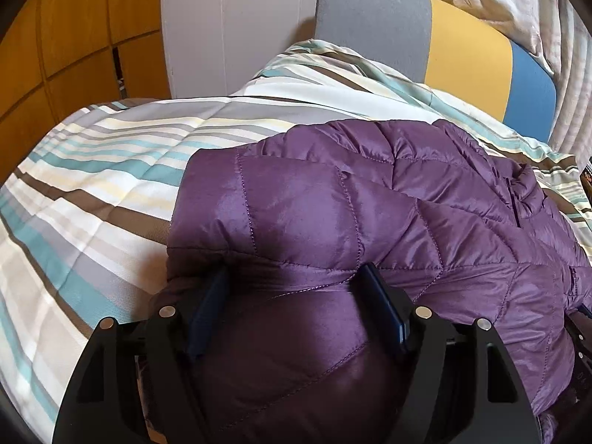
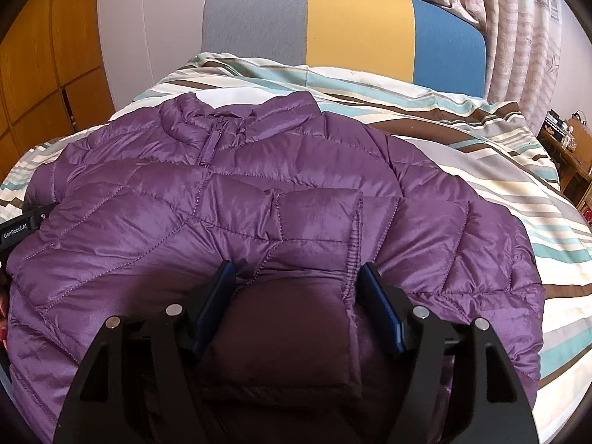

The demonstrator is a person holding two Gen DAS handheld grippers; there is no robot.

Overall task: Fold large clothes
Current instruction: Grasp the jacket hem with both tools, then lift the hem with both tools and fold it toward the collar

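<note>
In the left wrist view, I am seeing my left gripper with its fingers spread wide and a puffy fold of the purple quilted jacket bulging up between them; whether the pads are biting the fabric I cannot tell. The jacket is lying on the striped duvet, collar toward the headboard. I am judging that this side needs gathering thick before I lift, because the shiny shell will probably slip.

In the right wrist view, my right gripper is likewise standing spread, straddling a folded cuff or sleeve end resting on the jacket's front. The zip is running up to the collar. I am planning to close on both layers and carry both sides level.
</note>
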